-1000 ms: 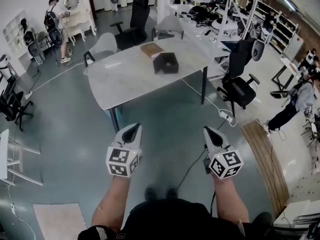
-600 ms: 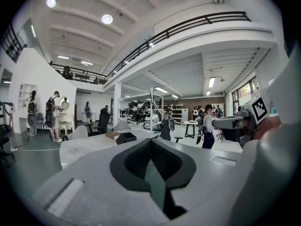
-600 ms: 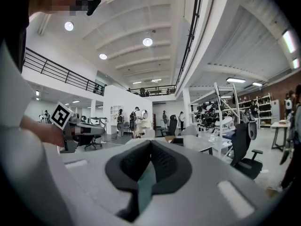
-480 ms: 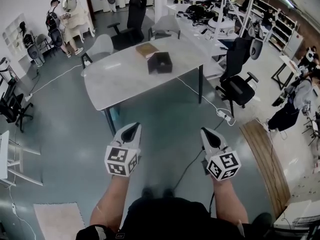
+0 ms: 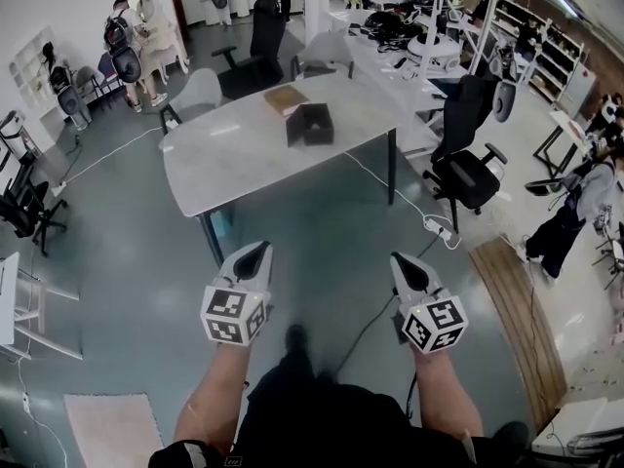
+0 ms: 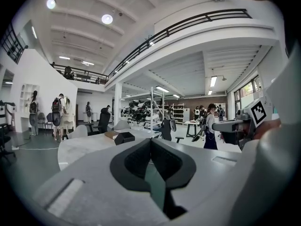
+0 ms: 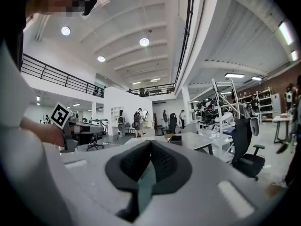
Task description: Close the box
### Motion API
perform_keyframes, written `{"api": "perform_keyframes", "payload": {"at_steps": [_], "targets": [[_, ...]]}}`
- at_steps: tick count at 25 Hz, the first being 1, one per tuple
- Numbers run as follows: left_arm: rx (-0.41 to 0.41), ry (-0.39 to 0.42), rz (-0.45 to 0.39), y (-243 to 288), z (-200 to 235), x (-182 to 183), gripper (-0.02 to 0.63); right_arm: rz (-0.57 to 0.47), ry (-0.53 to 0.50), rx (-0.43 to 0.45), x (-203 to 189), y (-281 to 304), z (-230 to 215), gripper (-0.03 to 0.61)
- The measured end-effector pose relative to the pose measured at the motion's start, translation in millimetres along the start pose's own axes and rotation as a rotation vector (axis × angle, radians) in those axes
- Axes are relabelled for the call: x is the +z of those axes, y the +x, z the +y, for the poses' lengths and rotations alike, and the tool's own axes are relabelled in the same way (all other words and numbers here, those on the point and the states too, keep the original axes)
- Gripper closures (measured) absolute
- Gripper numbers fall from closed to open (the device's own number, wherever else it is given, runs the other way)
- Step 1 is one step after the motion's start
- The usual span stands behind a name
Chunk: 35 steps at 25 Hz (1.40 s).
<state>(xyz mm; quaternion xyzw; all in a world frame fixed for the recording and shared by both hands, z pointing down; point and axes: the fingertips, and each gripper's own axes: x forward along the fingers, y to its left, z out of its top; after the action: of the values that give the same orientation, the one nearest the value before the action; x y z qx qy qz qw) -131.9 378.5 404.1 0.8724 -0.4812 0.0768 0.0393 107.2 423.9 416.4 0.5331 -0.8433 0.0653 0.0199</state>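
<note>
Left gripper & right gripper both pinched together, nothing in em. Box sits open on the table at 12 o'clock, well apart. Risk imo: rushing in could shove the box along instead of bringing its brown lid over.

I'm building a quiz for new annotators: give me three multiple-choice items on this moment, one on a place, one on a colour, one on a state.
1. Where is the box? A on the floor; B on the table; C on a chair.
2. What colour is the box? A white; B red; C black.
3. How are the left gripper's jaws? A shut, empty; B wide open; C shut on a cable.
Key: B, it sits on the grey table; C, its walls look black; A, the jaws meet with nothing between them.
</note>
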Motion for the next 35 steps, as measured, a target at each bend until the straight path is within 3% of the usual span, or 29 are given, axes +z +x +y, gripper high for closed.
{"api": "perform_keyframes", "payload": {"at_steps": [8, 22, 35], "targets": [[-0.018, -0.025, 0.011, 49, 30, -5, 0.603, 0.032, 0.01, -0.012, -3, 49, -21, 0.577], [-0.057, -0.037, 0.034, 189, 145, 10, 0.603, 0.097, 0.036, -0.007, 6, 226, -56, 0.577], [-0.083, -0.066, 0.026, 242, 213, 18, 0.603, 0.131, 0.016, -0.033, 25, 306, -64, 0.577]]}}
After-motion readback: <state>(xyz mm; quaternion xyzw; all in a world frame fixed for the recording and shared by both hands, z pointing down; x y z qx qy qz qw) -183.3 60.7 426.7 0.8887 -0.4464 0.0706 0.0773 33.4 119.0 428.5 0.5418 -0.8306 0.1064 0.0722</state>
